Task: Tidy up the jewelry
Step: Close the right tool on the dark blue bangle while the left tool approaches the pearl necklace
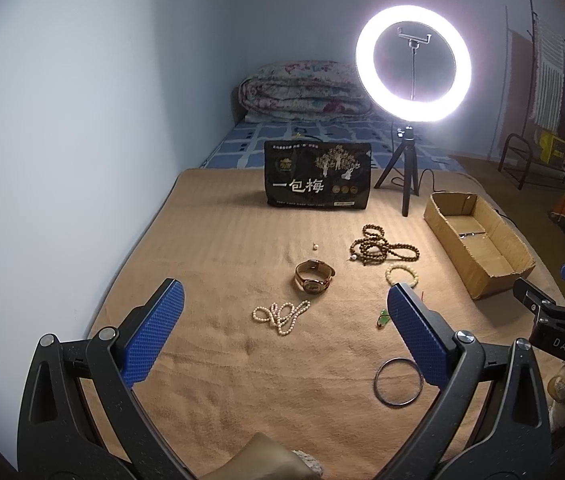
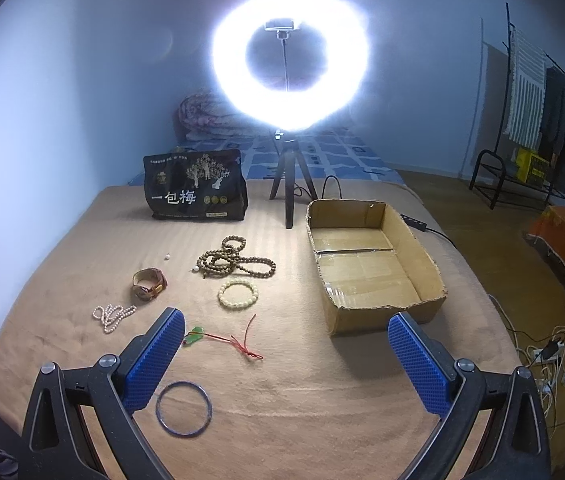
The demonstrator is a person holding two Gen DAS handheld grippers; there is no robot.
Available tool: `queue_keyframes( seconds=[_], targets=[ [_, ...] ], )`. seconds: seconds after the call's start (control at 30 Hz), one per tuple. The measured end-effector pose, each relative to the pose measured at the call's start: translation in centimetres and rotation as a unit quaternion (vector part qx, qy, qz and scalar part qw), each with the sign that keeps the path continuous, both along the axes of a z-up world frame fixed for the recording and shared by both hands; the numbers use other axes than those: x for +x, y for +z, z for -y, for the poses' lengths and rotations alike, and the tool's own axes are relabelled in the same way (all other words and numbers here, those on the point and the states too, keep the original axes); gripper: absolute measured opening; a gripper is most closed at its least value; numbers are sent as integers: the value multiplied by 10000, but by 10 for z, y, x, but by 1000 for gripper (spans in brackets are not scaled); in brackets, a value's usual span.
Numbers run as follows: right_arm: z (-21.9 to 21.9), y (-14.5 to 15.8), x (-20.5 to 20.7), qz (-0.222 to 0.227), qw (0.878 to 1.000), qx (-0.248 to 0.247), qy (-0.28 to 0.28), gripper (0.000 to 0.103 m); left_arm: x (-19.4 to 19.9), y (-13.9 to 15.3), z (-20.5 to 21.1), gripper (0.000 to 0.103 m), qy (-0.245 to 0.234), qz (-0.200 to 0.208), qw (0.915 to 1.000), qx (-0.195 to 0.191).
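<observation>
Jewelry lies spread on a tan blanket (image 1: 210, 360). A watch (image 1: 313, 277) (image 2: 149, 283), a pearl string (image 1: 280, 314) (image 2: 112, 316), brown wooden beads (image 1: 378, 247) (image 2: 234, 258), a pale bead bracelet (image 1: 401, 275) (image 2: 238, 294), a green pendant on red cord (image 2: 218, 338), a metal bangle (image 1: 397, 381) (image 2: 183, 409) and a tiny pearl (image 1: 315, 246) (image 2: 167, 257). An open cardboard box (image 1: 478, 236) (image 2: 370, 264) stands to the right and looks empty. My left gripper (image 1: 286, 308) is open and empty above the pearl string. My right gripper (image 2: 286, 336) is open and empty in front of the box.
A black snack bag (image 1: 318, 176) (image 2: 196, 186) stands at the back. A lit ring light on a tripod (image 1: 412, 64) (image 2: 288, 60) stands beside the box, with its cable trailing right. A folded quilt (image 1: 302, 92) lies behind. The floor with cables (image 2: 550, 356) is to the right.
</observation>
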State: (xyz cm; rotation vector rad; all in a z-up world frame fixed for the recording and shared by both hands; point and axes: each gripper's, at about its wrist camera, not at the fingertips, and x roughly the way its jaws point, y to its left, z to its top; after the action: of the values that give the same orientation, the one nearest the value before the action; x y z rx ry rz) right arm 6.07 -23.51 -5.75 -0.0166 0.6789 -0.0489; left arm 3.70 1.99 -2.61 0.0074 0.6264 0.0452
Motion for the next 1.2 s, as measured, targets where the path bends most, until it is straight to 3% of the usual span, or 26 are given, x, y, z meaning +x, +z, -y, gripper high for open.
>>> queue_keyframes(
  seconds=[0.53,0.7,0.9,1.13,1.2],
  targets=[
    [-11,-32,29,-354,9983,-410,233,103,31,-30,-49,103,398,-482,9980,18],
    [-10,-51,45,-737,9961,-210,433,97,51,-41,-71,103,371,-835,9955,-241],
    [-17,-67,58,-1102,9908,1,781,90,71,-58,-77,103,124,-1157,9929,-233],
    [-27,-89,58,-1600,9776,129,1363,82,82,-81,-73,90,-80,-1584,9862,-468],
    [-33,-98,56,-1774,9720,120,1538,79,87,-89,-66,82,-190,-1713,9840,-457]
  ],
)
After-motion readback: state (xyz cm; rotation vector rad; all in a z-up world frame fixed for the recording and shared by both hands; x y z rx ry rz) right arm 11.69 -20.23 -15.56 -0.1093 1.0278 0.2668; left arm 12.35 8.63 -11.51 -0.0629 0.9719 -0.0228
